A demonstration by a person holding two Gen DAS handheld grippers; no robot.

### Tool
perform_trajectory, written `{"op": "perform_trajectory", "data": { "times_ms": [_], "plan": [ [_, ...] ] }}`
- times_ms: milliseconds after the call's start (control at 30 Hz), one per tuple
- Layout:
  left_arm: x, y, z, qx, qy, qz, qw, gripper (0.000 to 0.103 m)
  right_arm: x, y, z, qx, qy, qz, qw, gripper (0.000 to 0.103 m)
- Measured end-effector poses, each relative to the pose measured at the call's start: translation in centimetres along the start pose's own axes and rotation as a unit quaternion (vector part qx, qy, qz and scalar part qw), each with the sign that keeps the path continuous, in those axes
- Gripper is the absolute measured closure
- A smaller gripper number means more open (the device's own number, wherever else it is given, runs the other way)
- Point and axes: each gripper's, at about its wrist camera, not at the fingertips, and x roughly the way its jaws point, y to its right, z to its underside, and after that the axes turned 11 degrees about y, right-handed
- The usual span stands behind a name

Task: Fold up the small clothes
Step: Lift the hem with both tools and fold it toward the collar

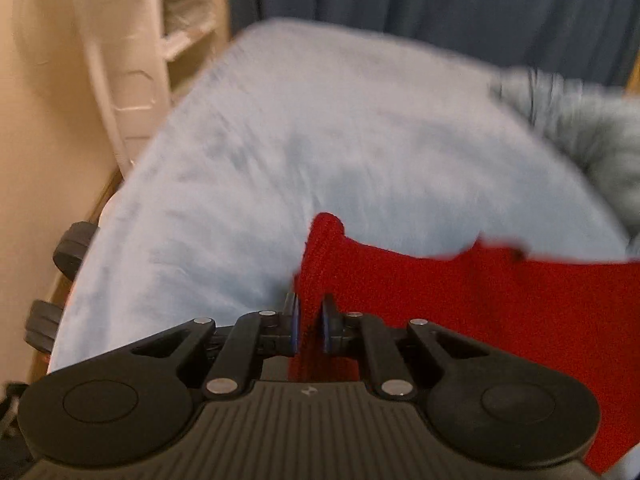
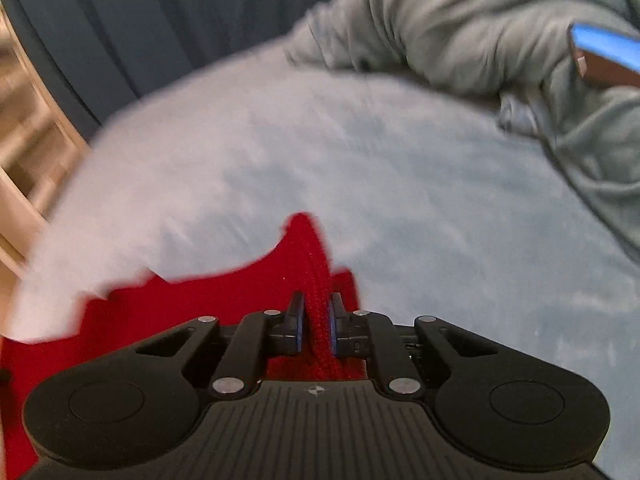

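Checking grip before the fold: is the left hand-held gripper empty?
No, the left hand-held gripper is shut on an edge of the red cloth.

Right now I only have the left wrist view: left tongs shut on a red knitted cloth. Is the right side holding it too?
Observer: Yes. The right tongs are shut on a bunched edge of the red knitted cloth.
Operator: Anything else out there on the pale blue fleece blanket?
Observer: A crumpled grey-green garment lies at the far right of the pale blue fleece blanket, much bigger in the right view.
Operator: Anything on that garment?
Observer: A flat object with a blue face and brown edge sits over it at the right border; too blurred to identify.
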Motion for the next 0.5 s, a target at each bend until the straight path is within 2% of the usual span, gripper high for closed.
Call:
{"op": "perform_trajectory", "data": {
  "times_ms": [33, 100, 167, 233, 300, 367, 433, 500],
  "plan": [
    [-0.8, -0.8, -0.5, -0.015, 0.004, 0.008, 0.9998, 0.092, -1.7, 0.2, -0.9, 0.016, 0.019, -0.017, 1.000, 0.092],
    [-1.0, -2.1, -0.8, -0.021, 0.004, -0.008, 0.9997, 0.092, -4.2, 0.8, -2.5, 0.040, 0.051, -0.038, 0.997, 0.092],
    [0.9, -2.8, -0.4, -0.029, -0.013, -0.021, 0.9993, 0.092, -4.2, 1.5, -3.1, 0.048, 0.058, -0.030, 0.997, 0.092],
    [3.3, -2.9, 0.1, -0.035, -0.033, -0.022, 0.9986, 0.092, -1.9, 2.6, -2.8, 0.065, 0.038, -0.007, 0.997, 0.092],
    [6.3, -1.8, 1.4, -0.001, -0.049, -0.037, 0.9981, 0.091, 1.4, 3.5, -1.4, 0.081, 0.001, 0.018, 0.997, 0.092],
    [9.0, -0.9, 3.2, 0.027, -0.074, -0.055, 0.9953, 0.089, 4.8, 4.0, 0.8, 0.056, -0.028, 0.044, 0.997, 0.091],
    [9.9, -1.0, 3.9, 0.027, -0.071, -0.063, 0.9951, 0.086, 7.3, 4.5, 2.8, 0.044, -0.053, 0.070, 0.995, 0.090],
    [9.6, -0.9, 3.9, 0.034, -0.061, -0.068, 0.9952, 0.082, 7.9, 4.9, 3.7, 0.055, -0.048, 0.067, 0.995, 0.088]
  ]
}}
